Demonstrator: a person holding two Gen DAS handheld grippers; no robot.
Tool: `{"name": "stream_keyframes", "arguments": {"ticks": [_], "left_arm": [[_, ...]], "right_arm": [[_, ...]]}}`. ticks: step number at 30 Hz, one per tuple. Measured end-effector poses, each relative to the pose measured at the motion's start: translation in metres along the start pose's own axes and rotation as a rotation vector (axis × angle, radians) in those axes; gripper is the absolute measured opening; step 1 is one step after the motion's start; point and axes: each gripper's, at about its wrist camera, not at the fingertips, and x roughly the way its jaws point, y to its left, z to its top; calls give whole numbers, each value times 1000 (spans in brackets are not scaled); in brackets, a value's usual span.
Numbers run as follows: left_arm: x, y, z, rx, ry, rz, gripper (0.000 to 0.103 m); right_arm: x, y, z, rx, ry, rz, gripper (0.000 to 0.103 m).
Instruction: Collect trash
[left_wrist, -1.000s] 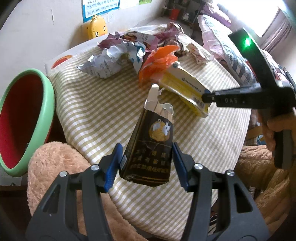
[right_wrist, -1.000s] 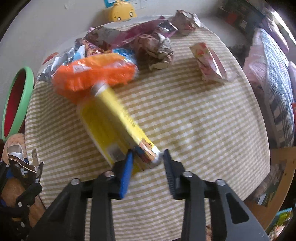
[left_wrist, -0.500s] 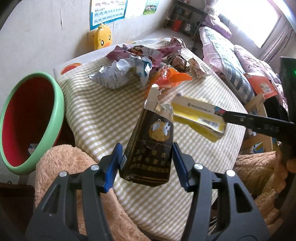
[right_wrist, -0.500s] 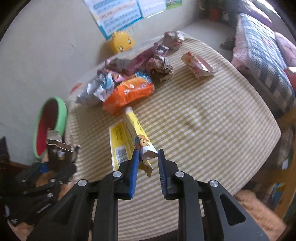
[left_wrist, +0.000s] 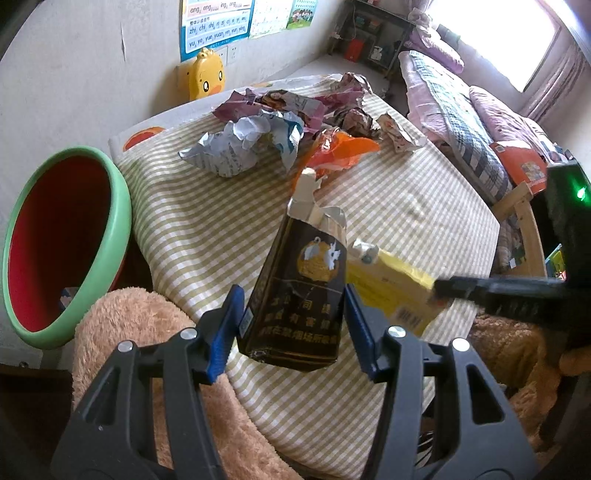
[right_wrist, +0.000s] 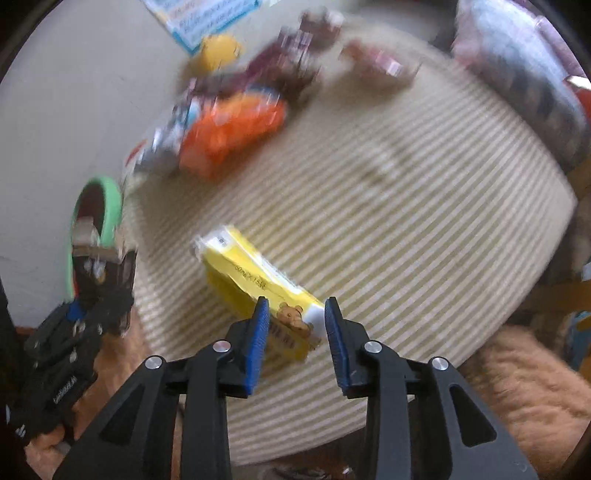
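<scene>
My left gripper is shut on a torn black carton with gold print, held above the near edge of the checked table. My right gripper is shut on a yellow box with a bear picture, held above the table; the box also shows in the left wrist view, just right of the black carton. The green-rimmed red bin stands at the table's left side.
Crumpled wrappers lie at the far end: a silver-blue one, an orange one, purple ones. A yellow duck stool stands by the wall. Tan plush cushions sit near the table. A bed is at the right.
My right gripper has carried the yellow box nearer and lower, close beside the black carton, and its view is now blurred by motion. My left gripper keeps the carton and has hardly moved.
</scene>
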Motion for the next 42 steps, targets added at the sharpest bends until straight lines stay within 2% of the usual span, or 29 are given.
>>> {"name": "stream_keyframes", "arguments": {"ticks": [2, 4, 8, 12, 15, 16, 17, 21, 30, 31, 32, 34, 39, 42], "left_arm": [[2, 1, 0, -4, 7, 2, 53], [5, 2, -1, -8, 13, 1, 53], [8, 3, -2, -13, 22, -2, 53], [11, 7, -3, -27, 27, -6, 53], [13, 10, -3, -38, 31, -12, 53], [13, 10, -3, -40, 32, -13, 53], [14, 11, -3, -42, 33, -15, 53], [11, 14, -3, -53, 22, -20, 53], [-13, 35, 7, -117, -51, -19, 53], [-17, 38, 10, -124, -65, -13, 53], [-23, 43, 12, -132, -82, -2, 53], [-30, 50, 15, -144, -105, 14, 53], [-51, 81, 18, -200, -162, 63, 53], [-58, 101, 16, -237, -179, 95, 53]], "right_arm": [[3, 9, -2, -50, -6, -43, 58], [2, 21, -3, -118, -34, -82, 61], [11, 35, -5, -196, -19, -91, 79], [32, 46, -6, -289, -17, -249, 79], [45, 46, -5, -311, -1, -325, 76], [48, 46, -4, -316, -3, -344, 67], [51, 47, -4, -324, -4, -366, 54], [51, 42, -5, -269, 8, -266, 50], [5, 35, 0, -158, -88, -23, 44], [1, 34, 1, -147, -94, -1, 31], [-5, 33, 3, -132, -100, 35, 23], [-17, 34, 5, -104, -119, 75, 21], [-26, 36, 6, -115, -146, 53, 21], [-27, 40, 6, -75, -154, 90, 21]]}}
